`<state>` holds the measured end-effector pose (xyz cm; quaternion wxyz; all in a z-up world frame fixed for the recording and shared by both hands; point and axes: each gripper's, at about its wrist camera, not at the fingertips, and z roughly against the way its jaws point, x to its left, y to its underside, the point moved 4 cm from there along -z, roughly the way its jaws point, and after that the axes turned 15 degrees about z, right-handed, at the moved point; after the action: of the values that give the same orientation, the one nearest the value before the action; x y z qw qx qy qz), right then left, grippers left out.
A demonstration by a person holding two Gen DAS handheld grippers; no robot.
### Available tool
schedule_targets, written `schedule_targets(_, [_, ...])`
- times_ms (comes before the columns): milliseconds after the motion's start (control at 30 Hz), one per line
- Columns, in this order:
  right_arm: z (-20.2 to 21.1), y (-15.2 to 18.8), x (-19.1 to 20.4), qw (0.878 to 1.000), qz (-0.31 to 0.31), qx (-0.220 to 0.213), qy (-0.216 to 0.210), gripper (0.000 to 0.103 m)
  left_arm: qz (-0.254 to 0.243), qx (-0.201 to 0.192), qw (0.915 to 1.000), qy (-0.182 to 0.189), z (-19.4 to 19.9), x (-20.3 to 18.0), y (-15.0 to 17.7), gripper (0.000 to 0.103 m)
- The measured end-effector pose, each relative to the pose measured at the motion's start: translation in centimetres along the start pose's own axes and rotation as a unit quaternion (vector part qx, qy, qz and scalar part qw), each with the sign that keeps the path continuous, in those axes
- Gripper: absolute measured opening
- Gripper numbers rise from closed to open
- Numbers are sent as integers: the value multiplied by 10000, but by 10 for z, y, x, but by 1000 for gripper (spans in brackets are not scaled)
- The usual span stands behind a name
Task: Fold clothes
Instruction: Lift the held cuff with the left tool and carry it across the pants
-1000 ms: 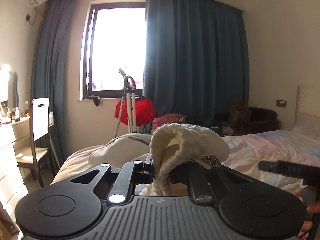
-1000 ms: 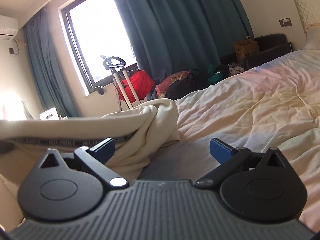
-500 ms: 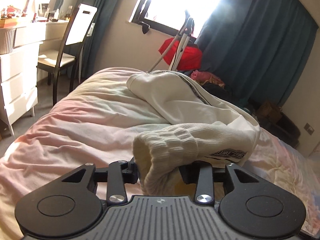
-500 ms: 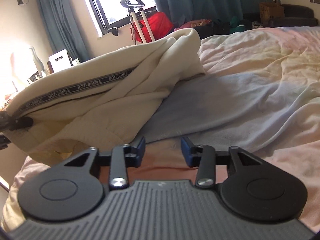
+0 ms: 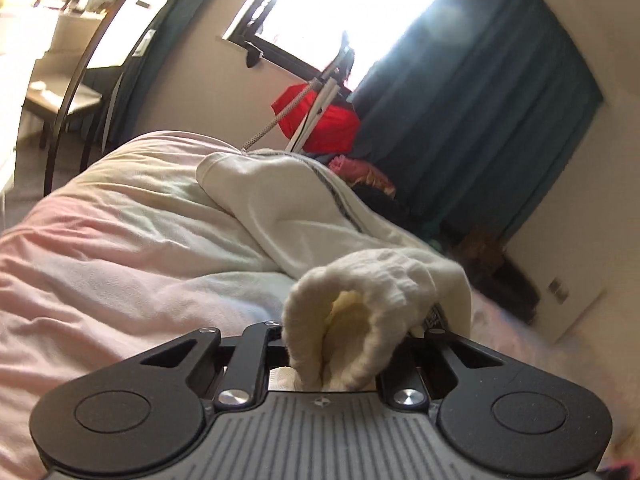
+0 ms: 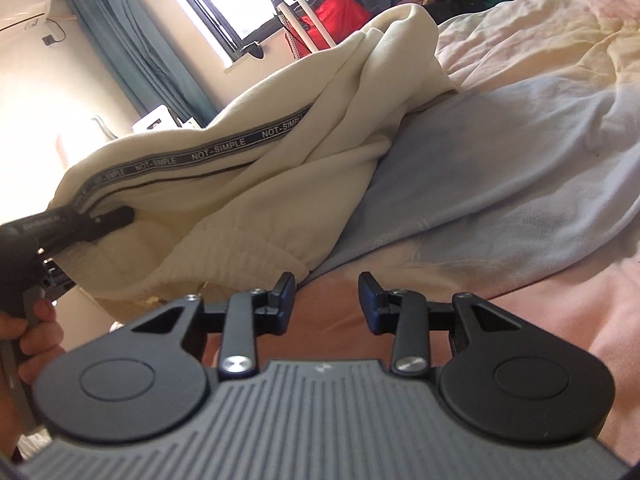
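Early in the fold: cream garment (image 6: 280,148) bunched in a ridge across the bed (image 6: 500,208), nothing laid flat yet, striped side tape twisted along the top.

Left gripper (image 5: 344,354) clamped on the ribbed cuff (image 5: 360,304), jaws closing tight, knit bulging up and over the fingers. Seen from the right wrist view at far left, fingers buried in cloth, a hand (image 6: 32,328) on the grip.

Right gripper (image 6: 327,296) part open, narrow gap, nothing between the pads; bare pink sheet below, the ribbed hem just left of its left finger, apparently not touching.

Step in hand, by judgement: taking hold of 2 ends so as to lift and spread the piece. 1 end secured, the 2nd not yet.

Next move likely calls for: shifting the right gripper left onto the ribbed hem, opening wider to pass the thick knit, closing on a single edge and not a bundled fold, then drawing both ends apart to pull the twist out.

Risk: pinching the sheet along with the cloth.
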<state>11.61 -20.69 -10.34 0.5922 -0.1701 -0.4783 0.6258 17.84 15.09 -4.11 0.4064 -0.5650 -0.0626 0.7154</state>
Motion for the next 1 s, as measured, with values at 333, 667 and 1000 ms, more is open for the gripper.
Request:
schedule_targets(333, [-27,6,21,9990,293,201,-287,39,1415,-1101,9777,-1092,13,99,-62,15])
schedule_targets(667, [-27,7,28,9984,344,199,-392,40,1708,-970,9668,-1637,12,130,-73,20])
schedule_targets(1000, [-5,-10,23,9996,182,-114,-172,40,2515,-824,9437,-1987,64,134,-71,83])
